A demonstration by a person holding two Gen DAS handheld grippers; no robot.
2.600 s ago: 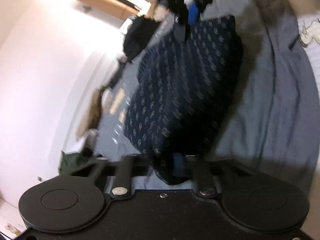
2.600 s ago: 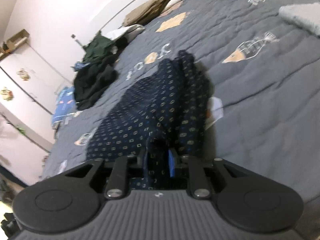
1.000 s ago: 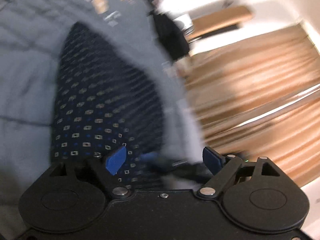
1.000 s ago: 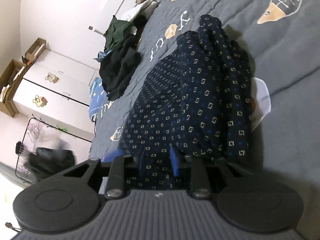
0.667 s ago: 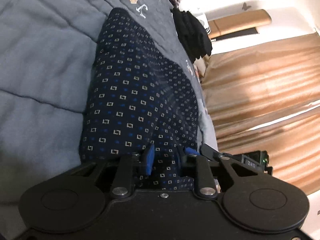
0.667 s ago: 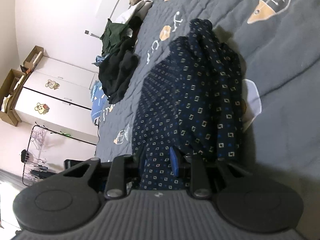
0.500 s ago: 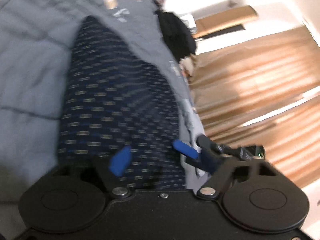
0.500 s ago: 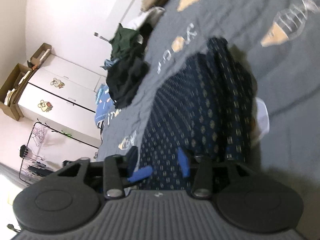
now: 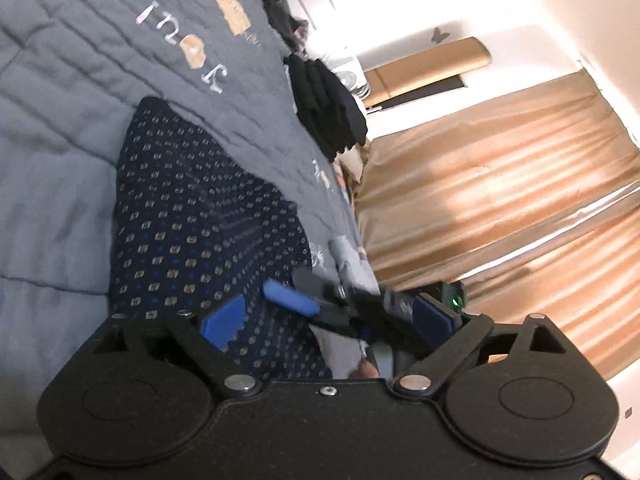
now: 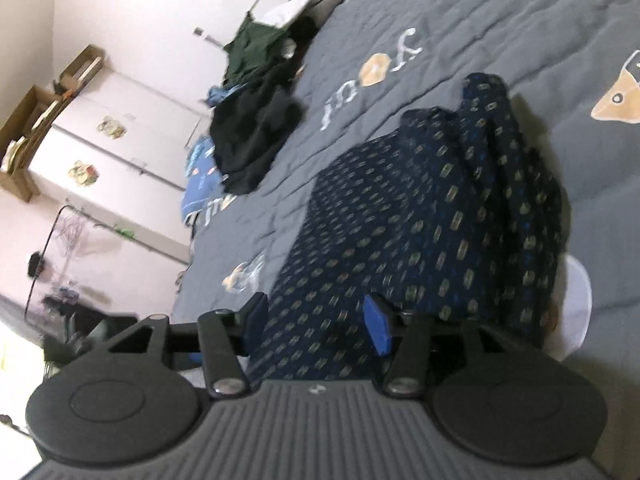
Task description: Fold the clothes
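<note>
A navy patterned garment [image 10: 420, 216] lies folded on a grey quilted bed [image 10: 500, 20], with bare quilt open all around it. A heap of dark clothes [image 10: 256, 136] sits well apart toward the bed's far edge. In the left view, a black pile [image 9: 324, 108] blocks the edge beside tan curtains [image 9: 500, 200]
</note>
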